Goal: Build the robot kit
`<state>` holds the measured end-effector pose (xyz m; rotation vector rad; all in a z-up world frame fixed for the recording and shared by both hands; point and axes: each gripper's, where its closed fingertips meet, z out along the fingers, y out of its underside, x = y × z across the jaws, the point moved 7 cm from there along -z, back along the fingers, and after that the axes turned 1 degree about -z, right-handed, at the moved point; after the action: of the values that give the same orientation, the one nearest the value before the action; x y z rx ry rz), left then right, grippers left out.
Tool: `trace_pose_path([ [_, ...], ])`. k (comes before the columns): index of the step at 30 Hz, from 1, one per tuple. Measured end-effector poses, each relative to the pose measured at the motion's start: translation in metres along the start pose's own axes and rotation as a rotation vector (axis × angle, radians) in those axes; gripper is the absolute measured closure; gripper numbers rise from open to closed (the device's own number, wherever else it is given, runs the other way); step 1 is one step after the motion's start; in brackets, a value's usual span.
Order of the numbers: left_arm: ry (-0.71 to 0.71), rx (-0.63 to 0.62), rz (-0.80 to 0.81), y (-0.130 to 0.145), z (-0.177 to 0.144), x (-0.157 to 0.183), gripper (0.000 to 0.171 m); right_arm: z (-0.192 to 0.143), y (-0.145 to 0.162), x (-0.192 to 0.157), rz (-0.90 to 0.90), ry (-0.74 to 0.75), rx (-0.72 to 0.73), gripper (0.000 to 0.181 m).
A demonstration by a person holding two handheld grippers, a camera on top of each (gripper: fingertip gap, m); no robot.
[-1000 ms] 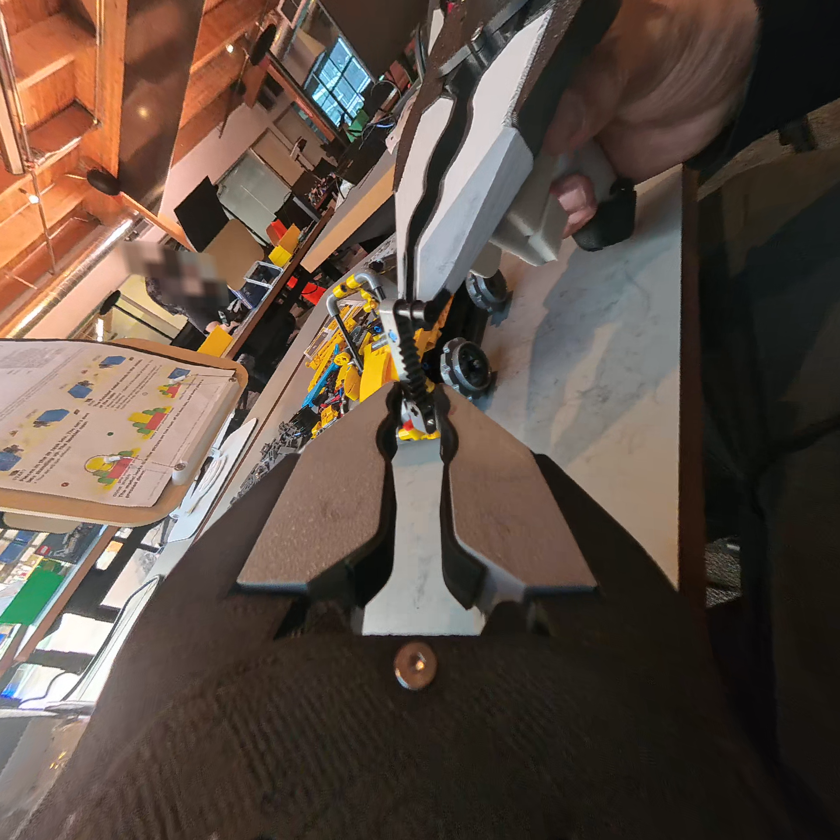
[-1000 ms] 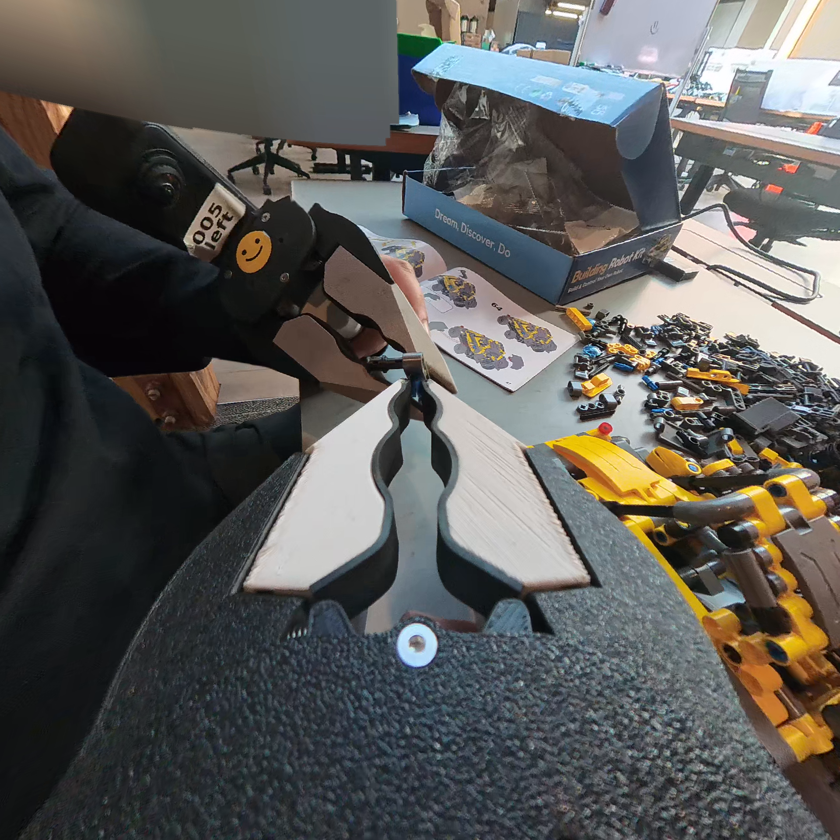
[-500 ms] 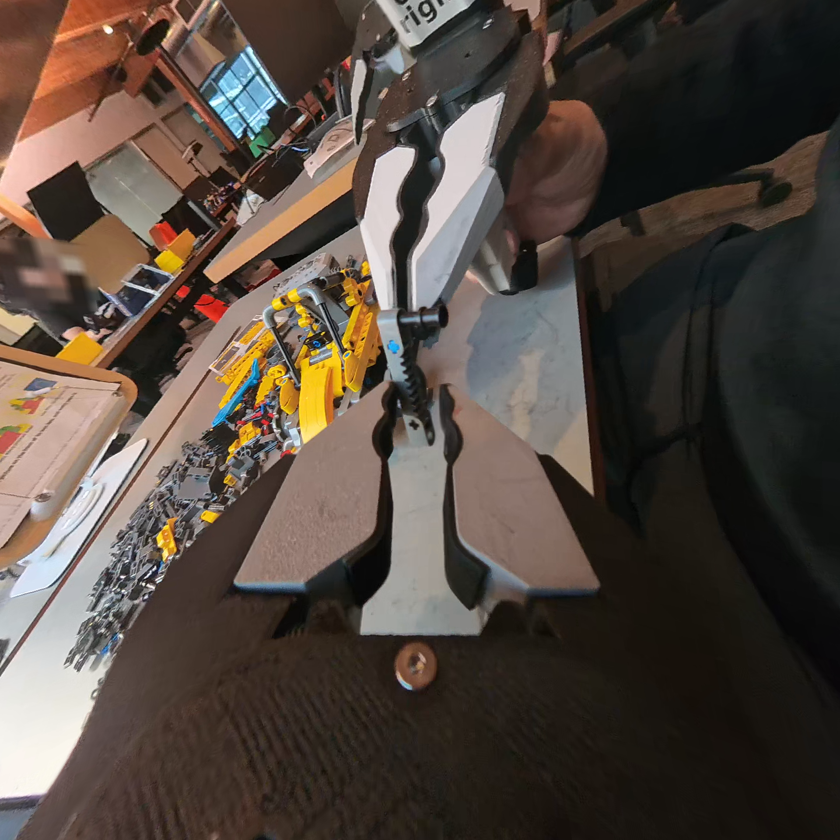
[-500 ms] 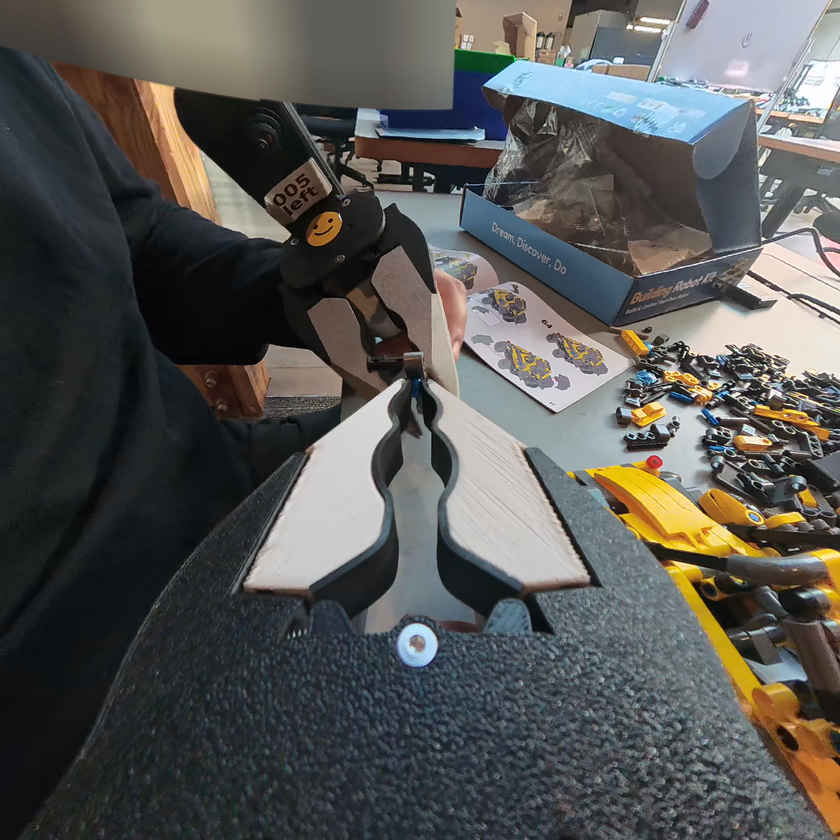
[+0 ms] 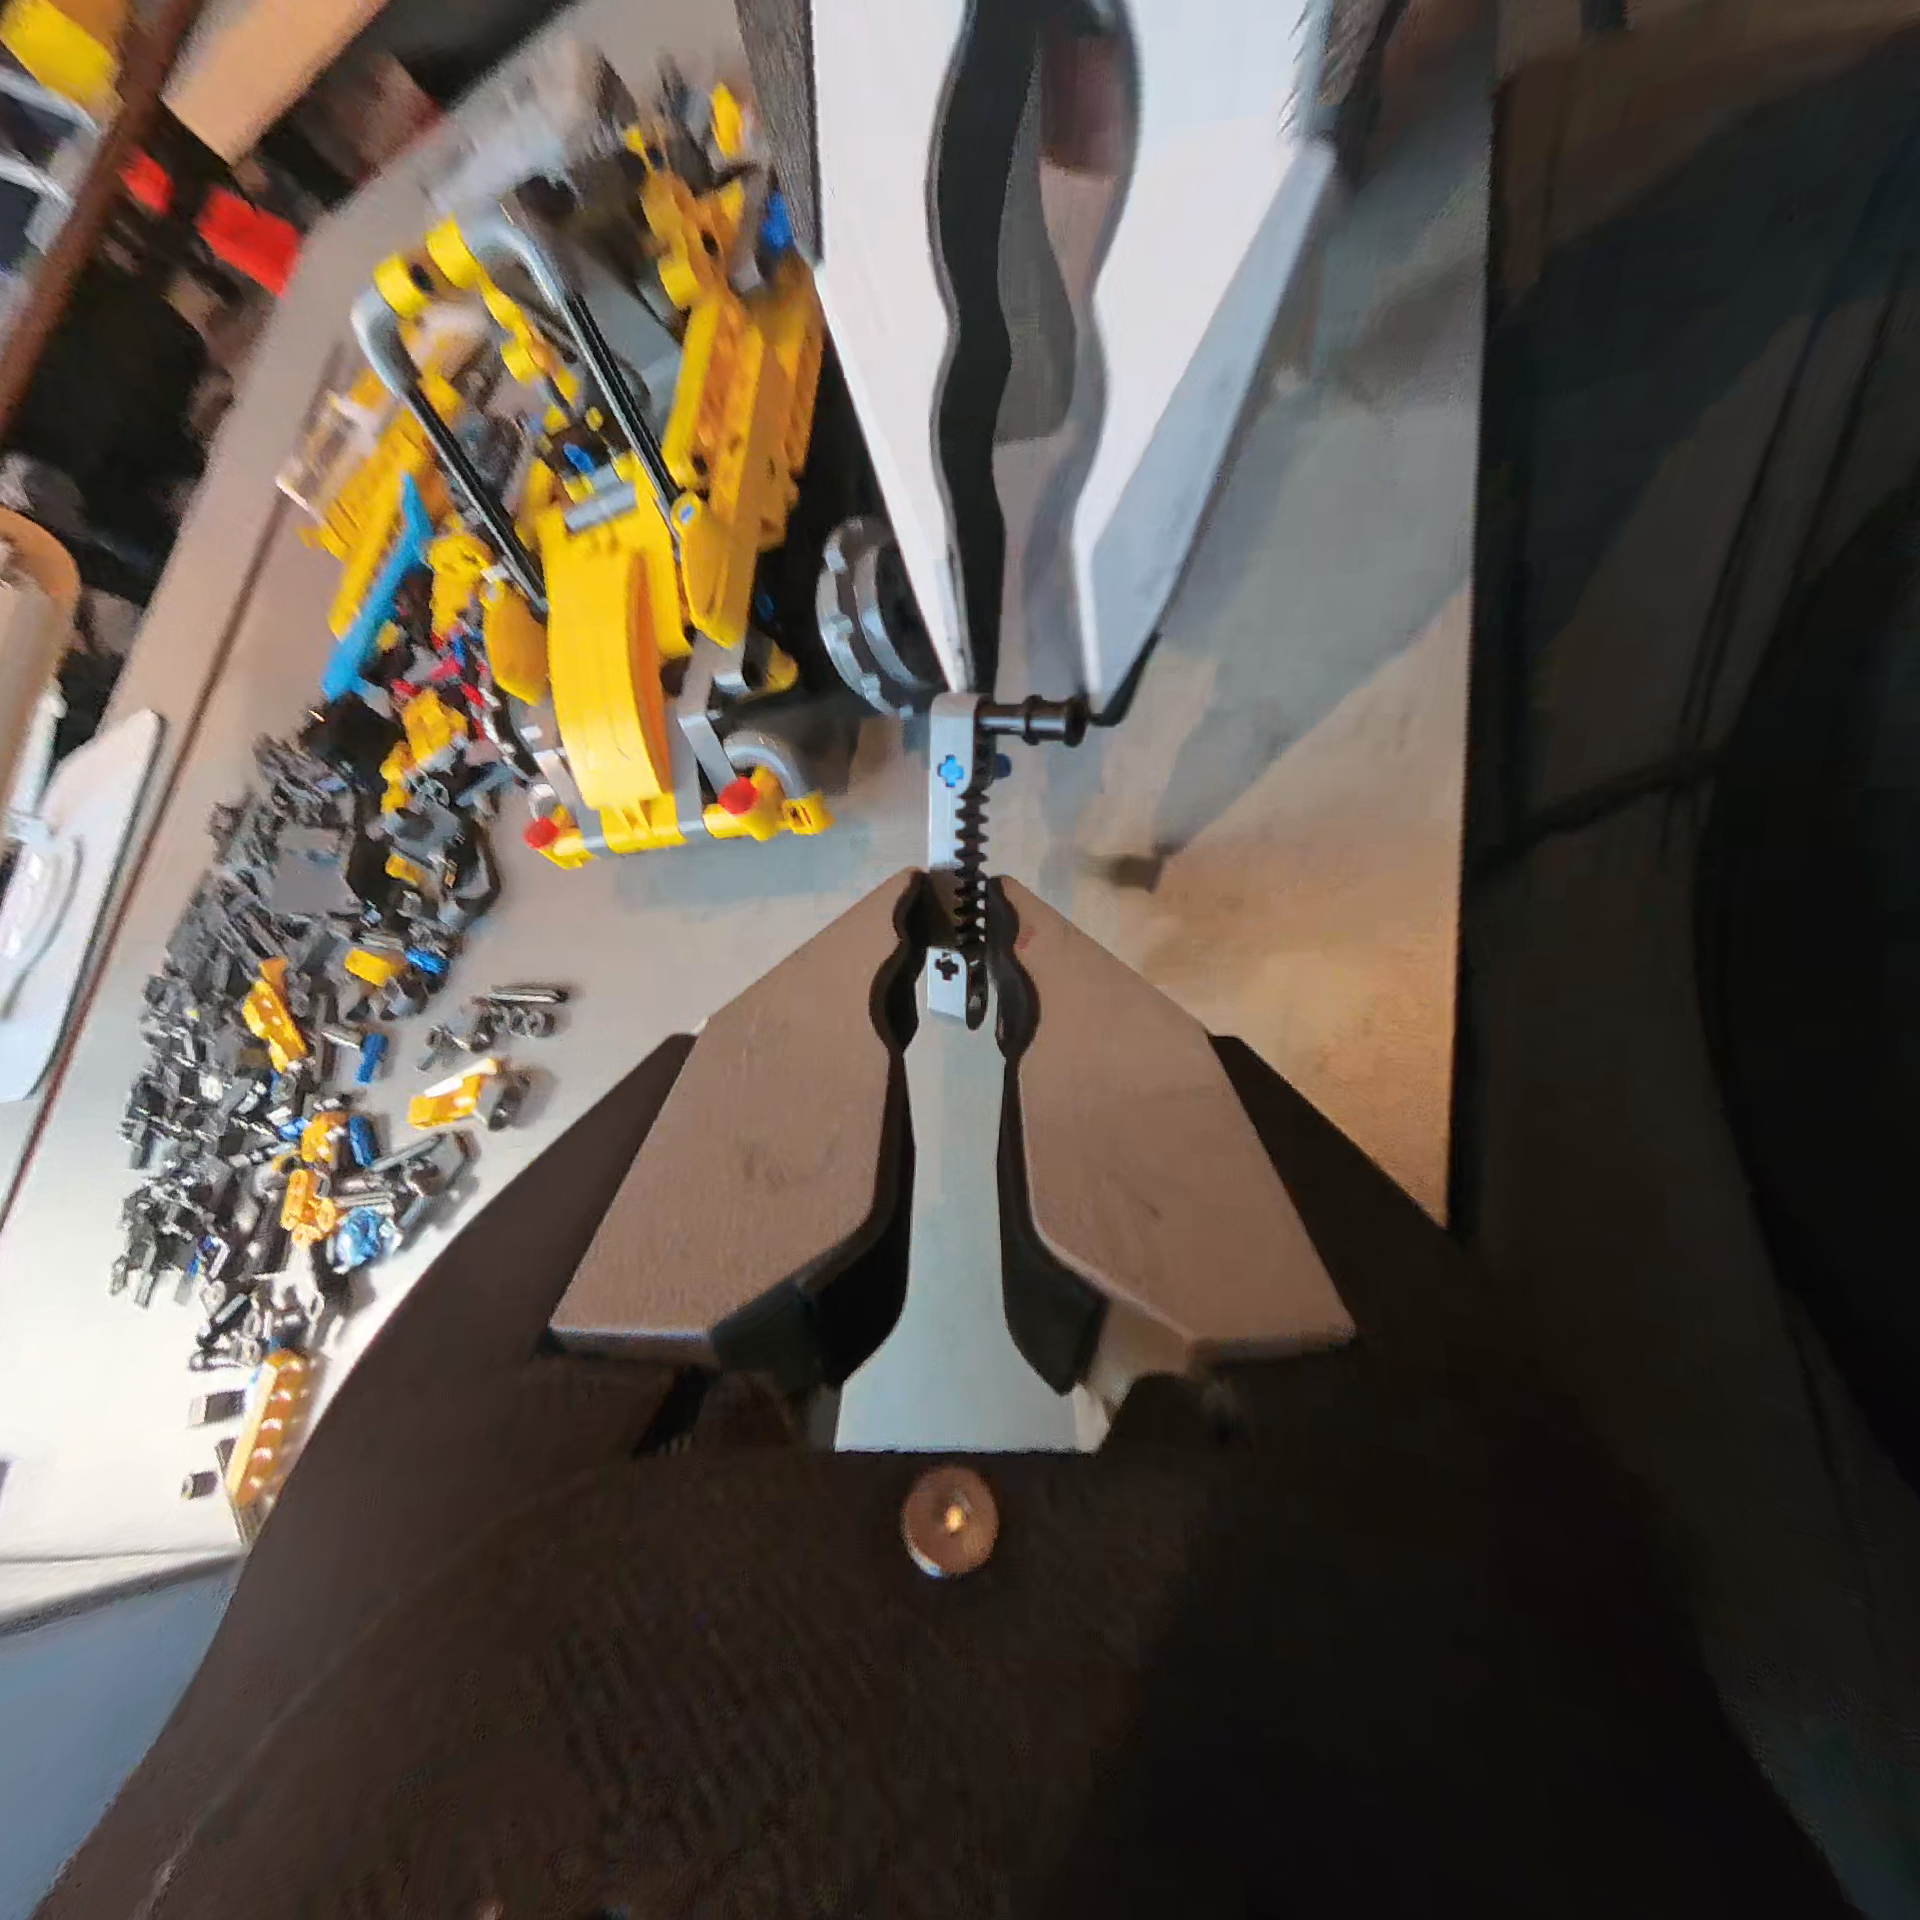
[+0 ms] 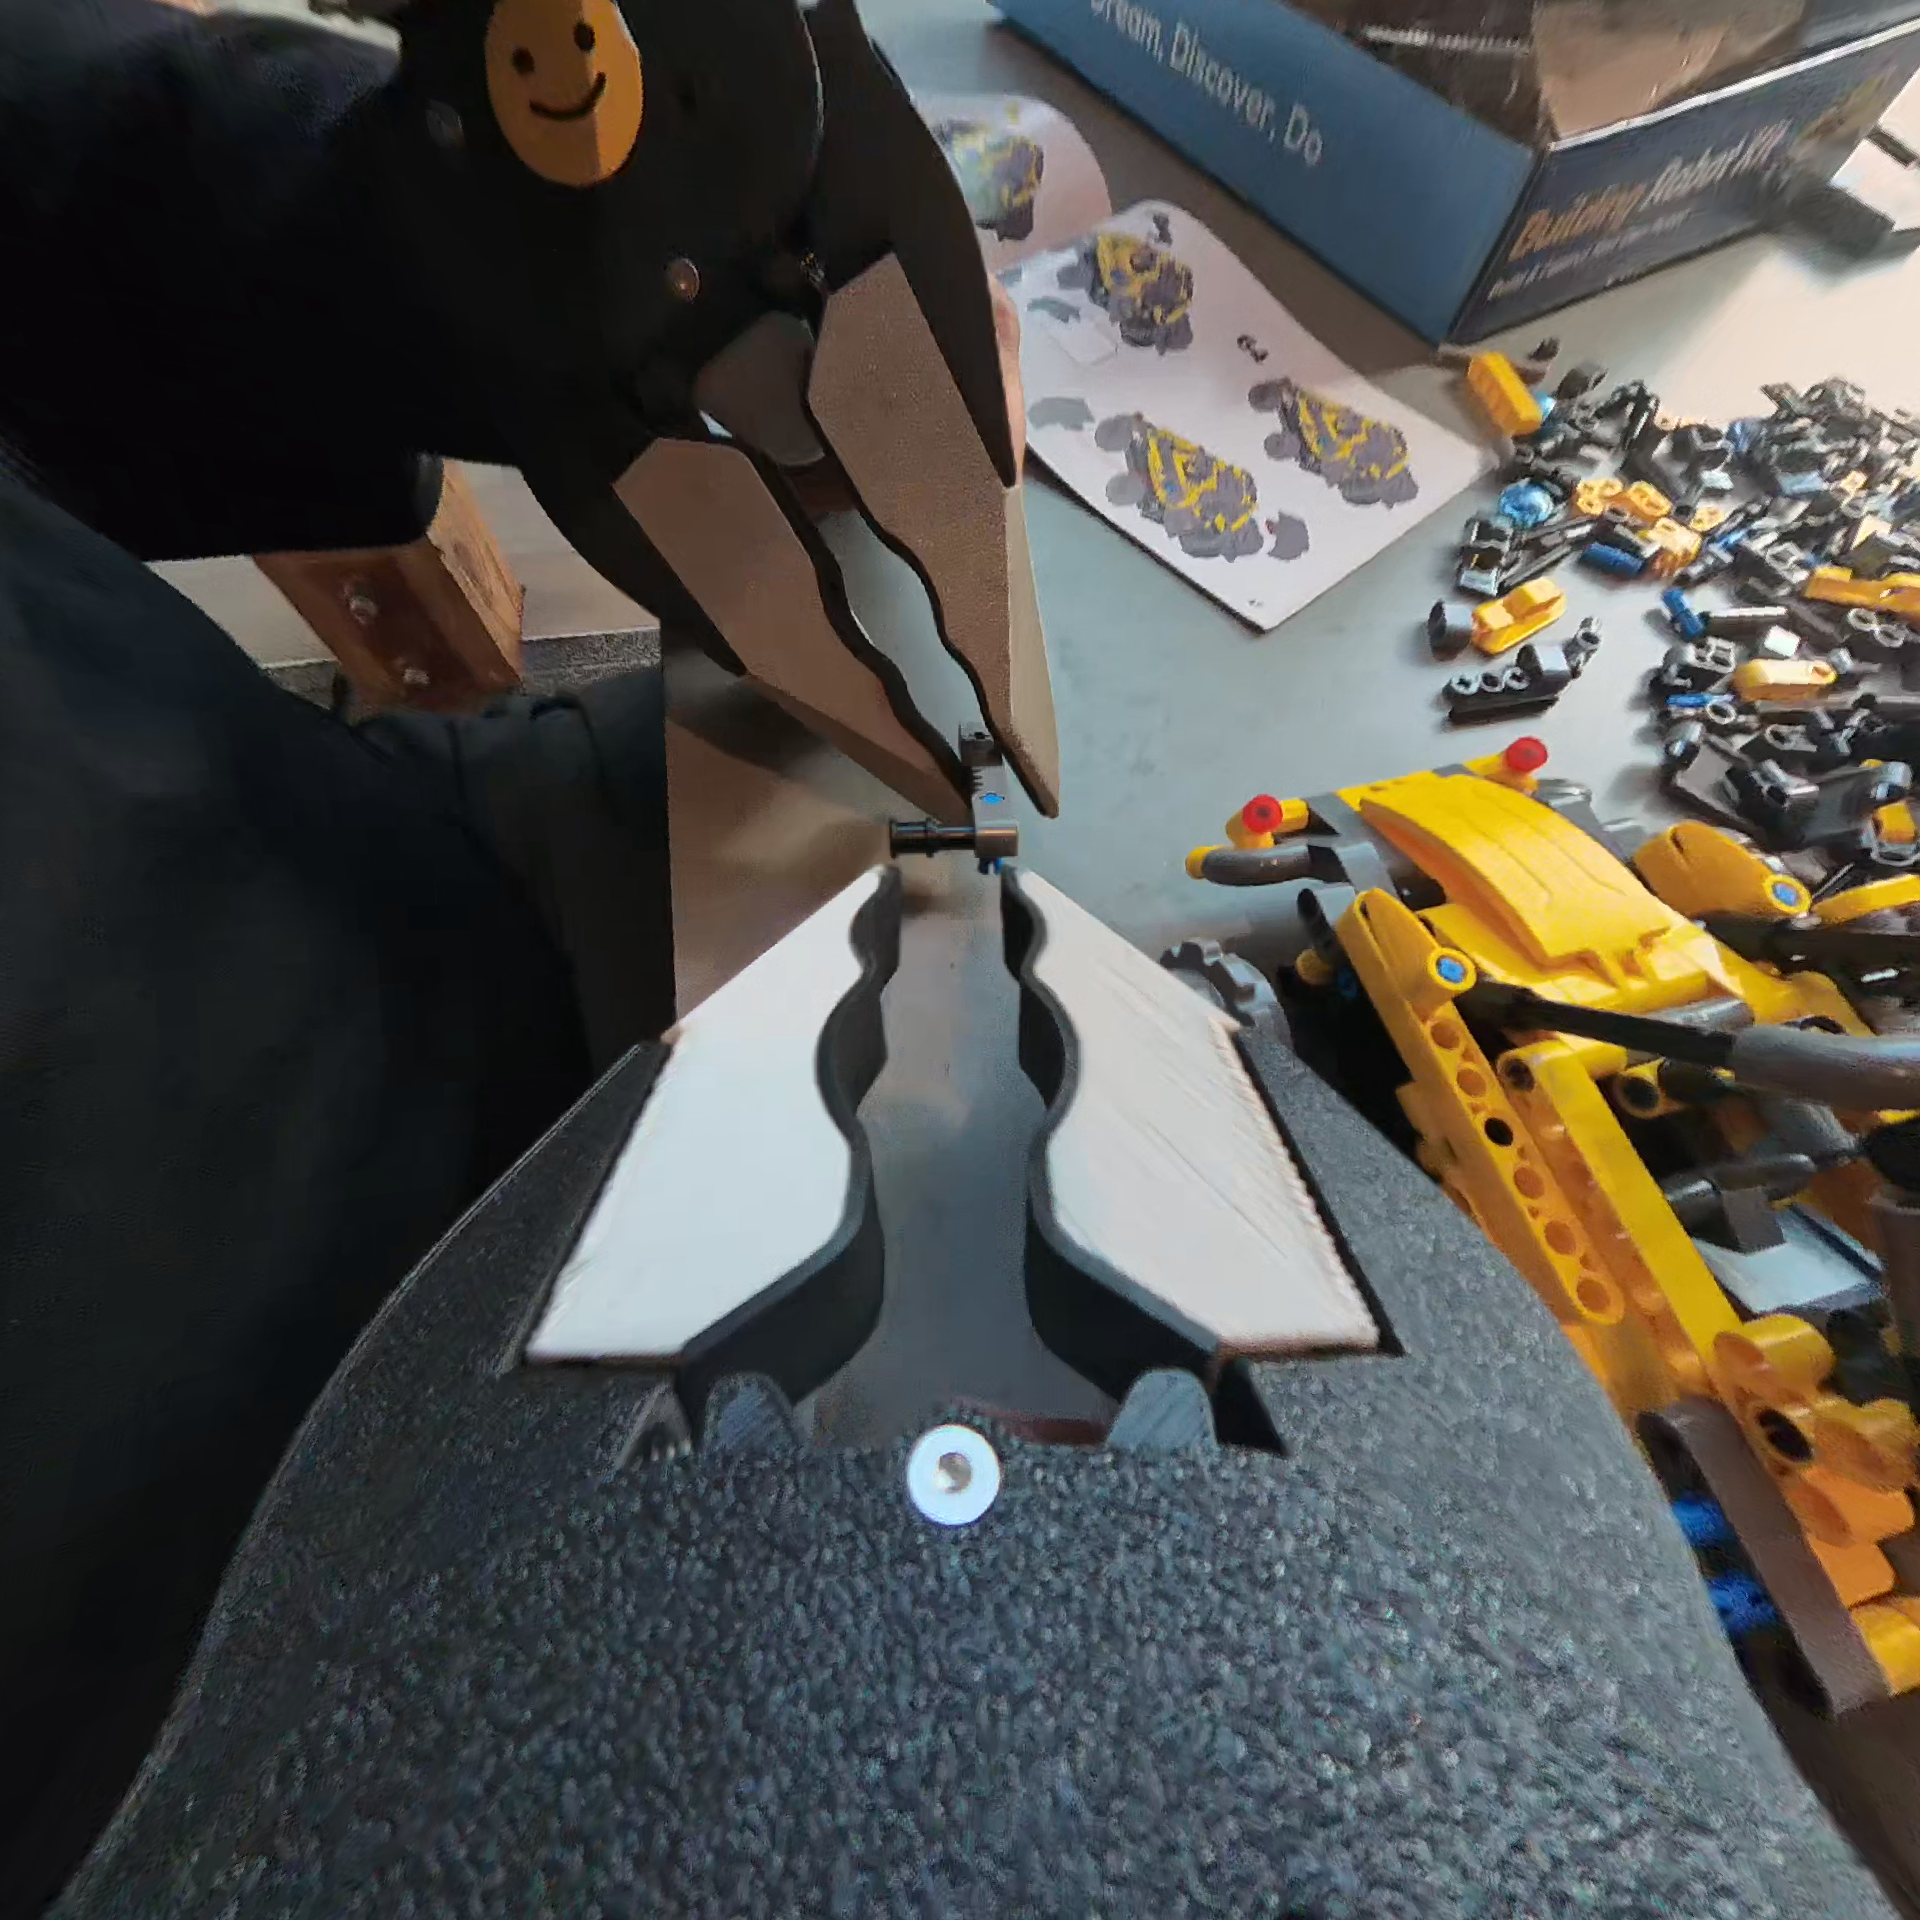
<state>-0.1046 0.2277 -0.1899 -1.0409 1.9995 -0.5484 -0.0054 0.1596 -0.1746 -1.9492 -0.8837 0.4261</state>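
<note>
- Grey, hole-studded plastic beam with a black toothed rack along it (image 5: 948, 790): your left tongs (image 5: 956, 883) are clamped on its near end and hold it in the air above the pale surface (image 5: 675, 935).
- At the beam's far end, a short black plastic pin (image 5: 1029, 717) is seated in the last hole and sticks out to one side.
- Your right tongs (image 6: 948, 883) stand slightly apart, with their tips just short of that pin. They grip nothing.
- Beside them, the large yellow brick-built vehicle model (image 6: 1507, 883) is partly assembled and rests on the surface.
- A wide scatter of small black, yellow and blue loose parts (image 5: 260, 1091) lies unjoined beyond the model.
- The printed picture sheet (image 6: 1226, 447) and the open blue cardboard box (image 6: 1351, 135) lie farther back.
</note>
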Motion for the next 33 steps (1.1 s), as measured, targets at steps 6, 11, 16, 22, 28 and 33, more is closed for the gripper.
trace_pose_path([
  [6,0.025,-0.088,-0.008,-0.002,0.006,-0.002,0.164,0.000,0.005,0.001,0.043,0.003,-0.043,0.141],
  [11,0.005,-0.166,0.059,-0.007,0.011,0.001,0.164,0.005,0.009,0.001,0.054,0.033,-0.102,0.144],
  [16,0.014,-0.207,0.084,-0.014,0.013,0.003,0.163,0.007,0.011,0.003,0.063,0.042,-0.125,0.142],
  [22,0.018,-0.180,0.046,-0.013,0.014,0.003,0.163,0.006,0.013,0.005,0.088,0.050,-0.137,0.143],
  [28,0.032,-0.131,-0.042,-0.008,0.009,0.003,0.156,0.003,0.013,0.007,0.089,0.065,-0.124,0.143],
  [33,0.056,-0.104,-0.144,-0.004,0.003,0.002,0.144,-0.002,0.013,0.007,0.083,0.082,-0.100,0.143],
])
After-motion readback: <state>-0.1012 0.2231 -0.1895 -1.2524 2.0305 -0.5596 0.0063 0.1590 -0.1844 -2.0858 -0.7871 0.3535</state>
